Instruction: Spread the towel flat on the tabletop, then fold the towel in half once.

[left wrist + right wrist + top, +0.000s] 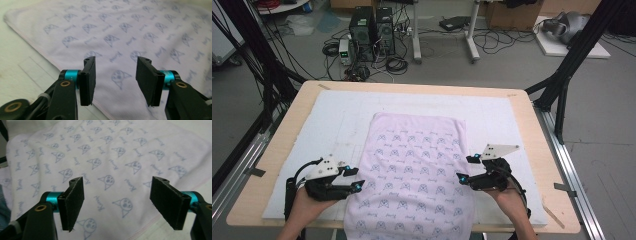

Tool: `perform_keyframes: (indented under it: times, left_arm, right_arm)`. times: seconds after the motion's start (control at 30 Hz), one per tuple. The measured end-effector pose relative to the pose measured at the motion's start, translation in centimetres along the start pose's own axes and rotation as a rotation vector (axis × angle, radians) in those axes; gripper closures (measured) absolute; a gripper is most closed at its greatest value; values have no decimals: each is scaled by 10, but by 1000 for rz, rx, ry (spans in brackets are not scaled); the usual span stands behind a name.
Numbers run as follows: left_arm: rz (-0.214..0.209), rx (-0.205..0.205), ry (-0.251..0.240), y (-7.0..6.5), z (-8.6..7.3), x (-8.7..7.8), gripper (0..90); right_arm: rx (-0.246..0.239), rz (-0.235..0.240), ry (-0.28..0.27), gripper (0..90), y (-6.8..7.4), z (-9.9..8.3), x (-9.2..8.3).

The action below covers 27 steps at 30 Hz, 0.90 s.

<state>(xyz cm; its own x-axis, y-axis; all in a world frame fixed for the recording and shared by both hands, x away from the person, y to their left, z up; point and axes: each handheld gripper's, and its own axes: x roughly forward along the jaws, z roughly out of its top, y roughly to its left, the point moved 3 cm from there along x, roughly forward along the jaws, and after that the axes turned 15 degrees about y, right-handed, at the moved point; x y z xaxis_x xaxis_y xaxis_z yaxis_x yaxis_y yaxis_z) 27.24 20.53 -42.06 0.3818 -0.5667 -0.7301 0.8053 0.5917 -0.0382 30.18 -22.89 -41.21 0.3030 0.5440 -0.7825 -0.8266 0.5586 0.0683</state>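
A pale pink towel printed with small blue cat-face motifs lies flat on the white mat, its near end hanging over the table's front edge. My left gripper hovers at the towel's left edge, open, nothing between its jaws. At the towel's right edge my right gripper is open too. In the left gripper view the towel spreads beyond the left gripper, whose jaws stand apart above its hem. The right gripper view has the right gripper wide apart over the towel, not touching it.
The wooden table carries the white mat. Black frame struts rise at both back corners. Beyond the table, computer towers, cables and a white stand's legs sit on the floor.
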Motion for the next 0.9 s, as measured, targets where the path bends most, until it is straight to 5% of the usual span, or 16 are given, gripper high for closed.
perform_keyframes:
  times: [0.43,0.9]
  left_arm:
    - [19,-43,6,26,40,2,397]
    - [25,-40,30,39,59,10,391]
  right_arm:
    - [18,-2,1,215,-32,30,-7]
    - [-1,11,6,228,-40,35,0]
